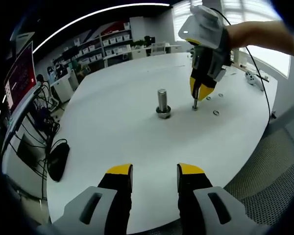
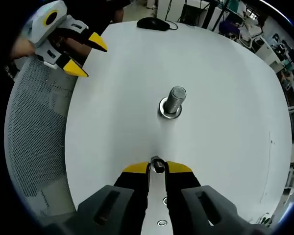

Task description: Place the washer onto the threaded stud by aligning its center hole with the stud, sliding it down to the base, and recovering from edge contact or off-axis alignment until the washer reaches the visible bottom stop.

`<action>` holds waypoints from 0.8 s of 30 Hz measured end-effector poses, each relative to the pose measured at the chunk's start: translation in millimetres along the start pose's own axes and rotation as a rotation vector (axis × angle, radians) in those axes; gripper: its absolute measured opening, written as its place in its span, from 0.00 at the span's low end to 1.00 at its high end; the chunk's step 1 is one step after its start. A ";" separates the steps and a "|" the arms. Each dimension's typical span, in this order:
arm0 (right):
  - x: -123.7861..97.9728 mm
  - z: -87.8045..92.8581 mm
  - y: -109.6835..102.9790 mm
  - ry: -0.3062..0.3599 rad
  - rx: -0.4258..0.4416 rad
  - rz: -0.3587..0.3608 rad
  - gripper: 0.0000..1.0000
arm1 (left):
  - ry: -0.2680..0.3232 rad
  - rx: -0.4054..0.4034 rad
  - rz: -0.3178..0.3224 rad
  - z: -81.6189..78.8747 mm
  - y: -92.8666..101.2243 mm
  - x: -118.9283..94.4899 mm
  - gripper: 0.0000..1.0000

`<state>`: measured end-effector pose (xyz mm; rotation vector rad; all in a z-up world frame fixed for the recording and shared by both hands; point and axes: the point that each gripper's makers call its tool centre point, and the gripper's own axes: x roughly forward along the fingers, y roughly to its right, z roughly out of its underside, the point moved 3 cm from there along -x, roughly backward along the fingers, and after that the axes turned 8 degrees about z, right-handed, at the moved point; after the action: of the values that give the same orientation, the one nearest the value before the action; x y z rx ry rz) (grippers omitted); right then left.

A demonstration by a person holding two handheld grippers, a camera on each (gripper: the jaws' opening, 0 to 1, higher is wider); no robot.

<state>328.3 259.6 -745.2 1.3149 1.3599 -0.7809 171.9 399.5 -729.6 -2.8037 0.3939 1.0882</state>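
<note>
A washer [image 2: 158, 165] sits pinched on edge between the tips of the right gripper [image 2: 158, 169] low in the centre of the right gripper view, jaws narrowed onto it, probably so its hole can be turned to face the threaded stud [image 2: 174, 101] standing upright just above centre on the white table [image 2: 225, 73], with what looks like a washer already around its base. In the left gripper view the left gripper [image 1: 154, 172] waits at the bottom, jaws moderately apart and empty, clear of the work. Bare tabletop surrounds the stud, spare washers [image 1: 216, 112] lie right of it, and the table edge curves along the lower right.
</note>
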 end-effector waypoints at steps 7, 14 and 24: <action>14.9 6.4 -2.0 -0.023 -0.012 -0.002 0.14 | -0.002 -0.003 -0.002 0.8 -0.7 -0.1 0.34; 19.0 8.4 -0.5 0.034 0.029 0.006 0.28 | -0.004 -0.003 -0.009 1.5 -2.1 -0.4 0.34; 5.6 29.5 -8.3 0.068 0.164 -0.003 0.31 | -0.009 0.000 -0.011 2.2 -2.2 -0.3 0.34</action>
<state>328.0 231.9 -759.5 1.4784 1.3749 -0.8718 170.9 402.0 -731.0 -2.7967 0.3773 1.0987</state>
